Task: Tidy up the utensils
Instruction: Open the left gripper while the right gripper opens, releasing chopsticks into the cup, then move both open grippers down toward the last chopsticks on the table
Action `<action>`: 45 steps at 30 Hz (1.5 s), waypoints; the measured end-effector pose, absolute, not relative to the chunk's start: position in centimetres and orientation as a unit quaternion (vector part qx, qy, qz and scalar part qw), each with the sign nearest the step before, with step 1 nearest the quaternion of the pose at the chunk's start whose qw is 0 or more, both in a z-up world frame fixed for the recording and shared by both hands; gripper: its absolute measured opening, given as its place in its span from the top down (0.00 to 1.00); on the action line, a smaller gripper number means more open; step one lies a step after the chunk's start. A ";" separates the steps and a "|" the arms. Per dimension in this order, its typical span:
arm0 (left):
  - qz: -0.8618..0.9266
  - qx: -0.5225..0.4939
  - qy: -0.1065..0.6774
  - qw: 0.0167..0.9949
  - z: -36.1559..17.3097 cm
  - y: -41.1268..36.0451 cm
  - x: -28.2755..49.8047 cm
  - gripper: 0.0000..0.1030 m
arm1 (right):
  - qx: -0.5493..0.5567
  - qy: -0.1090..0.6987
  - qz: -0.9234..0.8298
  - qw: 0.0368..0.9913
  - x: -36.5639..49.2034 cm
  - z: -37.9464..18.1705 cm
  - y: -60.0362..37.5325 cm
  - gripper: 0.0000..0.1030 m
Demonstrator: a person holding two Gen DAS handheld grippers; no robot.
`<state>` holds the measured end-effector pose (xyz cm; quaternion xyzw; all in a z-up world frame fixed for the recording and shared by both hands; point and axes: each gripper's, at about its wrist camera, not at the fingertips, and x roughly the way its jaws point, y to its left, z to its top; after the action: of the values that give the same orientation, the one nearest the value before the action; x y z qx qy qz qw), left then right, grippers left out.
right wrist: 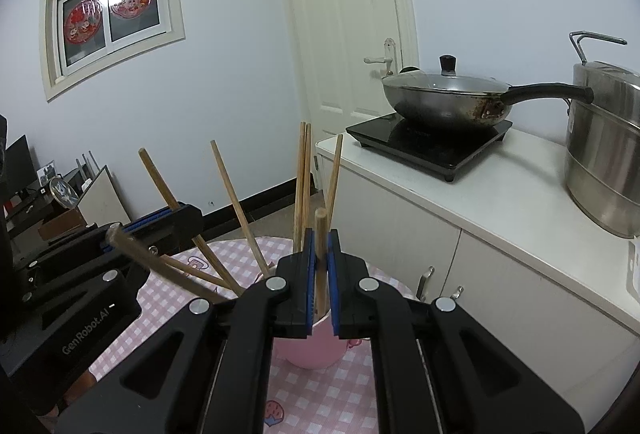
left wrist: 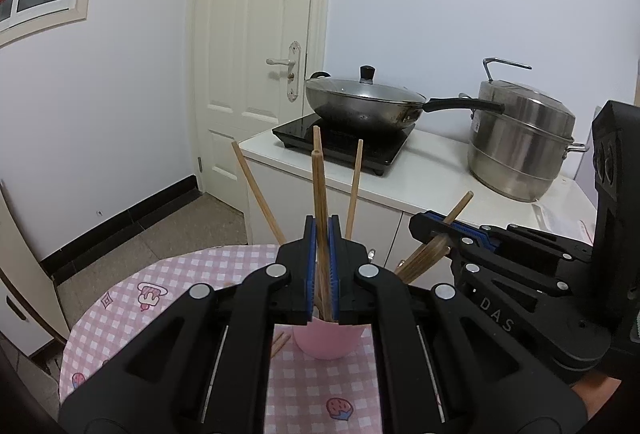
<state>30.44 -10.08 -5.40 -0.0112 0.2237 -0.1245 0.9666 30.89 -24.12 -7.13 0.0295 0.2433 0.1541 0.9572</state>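
A pink cup (left wrist: 328, 344) stands on the pink checked tablecloth (left wrist: 120, 314) with several wooden chopsticks leaning in it. In the left wrist view my left gripper (left wrist: 322, 230) is shut on a pair of upright chopsticks (left wrist: 319, 186) whose lower ends reach into the cup. To its right, my right gripper (left wrist: 430, 224) is shut on a tilted chopstick (left wrist: 459, 205). In the right wrist view my right gripper (right wrist: 320, 240) clamps one chopstick (right wrist: 320, 222) just above the pink cup (right wrist: 308, 352). My left gripper (right wrist: 188, 213) is at the left, shut on a slanted chopstick (right wrist: 158, 176).
Behind the table, a white counter (left wrist: 432, 170) carries a black induction hob (left wrist: 344, 146), a lidded wok (left wrist: 360, 102) and a steel steamer pot (left wrist: 520, 142). A white door (left wrist: 256, 54) lies beyond. Two loose chopsticks (left wrist: 279, 344) lie on the cloth left of the cup.
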 end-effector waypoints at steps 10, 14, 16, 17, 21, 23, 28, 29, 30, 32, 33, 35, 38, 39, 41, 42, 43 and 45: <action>-0.131 -0.008 0.222 0.966 -4.4 -9.7 28.7 0.94 | 0.034 0.242 0.158 0.957 29.5 -6.4 -24.1 0.95; -0.133 -0.015 0.211 0.968 -3.5 -9.3 27.3 0.60 | 0.036 0.238 0.159 0.957 28.5 -5.7 -24.0 0.94; -0.134 -0.019 0.199 0.971 -3.0 -9.0 26.3 0.54 | 0.035 0.235 0.160 0.958 27.8 -5.3 -23.8 0.93; -0.133 -0.016 0.197 0.971 -2.7 -8.9 25.8 0.54 | 0.034 0.234 0.160 0.958 27.5 -5.2 -23.7 0.93; -0.129 -0.012 0.189 0.973 -1.9 -8.3 24.2 0.54 | 0.032 0.225 0.161 0.960 25.8 -4.4 -23.4 0.83; -0.129 -0.012 0.187 0.974 -1.5 -7.8 23.3 0.54 | 0.030 0.220 0.162 0.962 24.7 -4.0 -23.1 0.79; -0.124 0.000 0.173 0.977 -1.0 -6.4 20.6 0.48 | 0.022 0.205 0.164 0.965 22.3 -3.5 -22.5 0.71; -0.123 0.002 0.172 0.977 -1.0 -6.1 20.0 0.47 | 0.021 0.201 0.164 0.965 21.7 -3.5 -22.3 0.70; -0.122 0.003 0.172 0.977 -1.0 -5.9 19.7 0.46 | 0.021 0.198 0.166 0.966 21.2 -3.4 -22.1 0.69; -0.120 0.007 0.171 0.978 -1.2 -5.1 18.7 0.42 | 0.020 0.194 0.169 0.966 20.3 -3.4 -21.6 0.66; -0.118 0.008 0.171 0.978 -1.3 -4.7 18.3 0.42 | 0.019 0.193 0.171 0.966 19.9 -3.4 -21.3 0.64; -0.113 0.009 0.174 0.978 -1.7 -3.8 17.7 0.39 | 0.017 0.193 0.176 0.965 19.3 -3.7 -20.7 0.64; -0.107 0.012 0.188 0.976 -2.6 -2.1 17.2 0.37 | 0.013 0.200 0.185 0.962 18.6 -4.4 -19.6 0.61; -0.105 0.014 0.196 0.975 -3.0 -1.5 17.2 0.37 | 0.011 0.203 0.189 0.961 18.5 -4.7 -19.2 0.60; -0.096 0.017 0.211 0.973 -4.0 -0.4 17.4 0.37 | 0.009 0.211 0.192 0.958 18.3 -5.5 -18.4 0.59; -0.091 0.018 0.219 0.971 -4.6 0.3 17.5 0.37 | 0.010 0.217 0.196 0.956 18.4 -6.0 -18.0 0.59; -0.088 0.018 0.230 0.969 -5.2 0.9 17.8 0.37 | 0.010 0.222 0.198 0.955 18.4 -6.4 -17.7 0.59; -0.085 0.015 0.255 0.963 -6.6 2.1 18.5 0.37 | 0.010 0.236 0.202 0.950 18.8 -7.7 -16.8 0.59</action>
<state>18.52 2.05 -6.64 0.0149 0.2553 -0.0851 0.9630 18.78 -16.84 -7.68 0.0099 0.2364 0.2021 0.9503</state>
